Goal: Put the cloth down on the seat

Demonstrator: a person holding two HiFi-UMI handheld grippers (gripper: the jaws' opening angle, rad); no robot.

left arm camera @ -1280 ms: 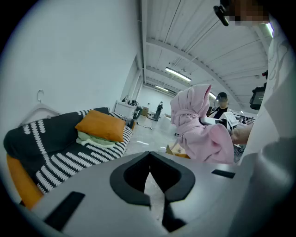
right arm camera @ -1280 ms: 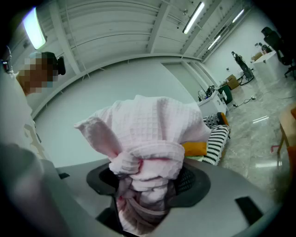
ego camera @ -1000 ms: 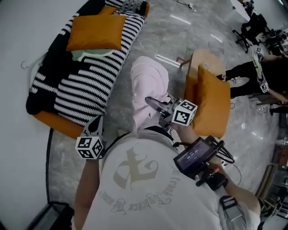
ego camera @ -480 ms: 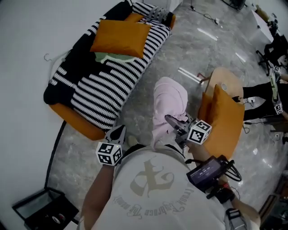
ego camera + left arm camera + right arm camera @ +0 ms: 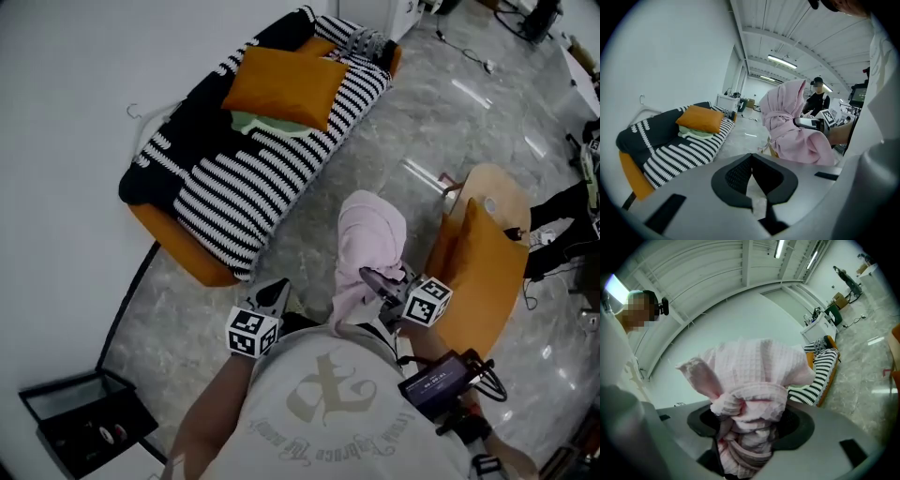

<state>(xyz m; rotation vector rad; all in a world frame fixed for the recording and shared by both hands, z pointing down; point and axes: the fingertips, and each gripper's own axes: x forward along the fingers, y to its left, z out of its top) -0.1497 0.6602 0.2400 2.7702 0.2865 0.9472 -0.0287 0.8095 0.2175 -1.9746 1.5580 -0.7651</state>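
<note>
A bunched pink waffle-weave cloth (image 5: 370,234) hangs from my right gripper (image 5: 377,279), which is shut on it in front of the person's chest. In the right gripper view the cloth (image 5: 754,376) fills the space between the jaws of that gripper (image 5: 749,430). My left gripper (image 5: 275,294) is lower left of the cloth and apart from it; its jaws (image 5: 751,157) meet at the tips with nothing in them. The cloth (image 5: 787,122) shows to its right. A sofa (image 5: 178,253) under a black-and-white striped blanket lies ahead on the left. An orange chair (image 5: 487,253) stands right of the cloth.
An orange cushion (image 5: 286,82) lies on a folded green cloth (image 5: 265,123) on the sofa. A black box (image 5: 75,422) sits on the floor at lower left. A wire hanger (image 5: 139,111) lies by the wall. A person in black (image 5: 818,96) stands in the far room.
The sofa has shifted right and down in the head view and the black box has come into view. Both grippers have travelled with the person, the pink cloth still in the right one.
</note>
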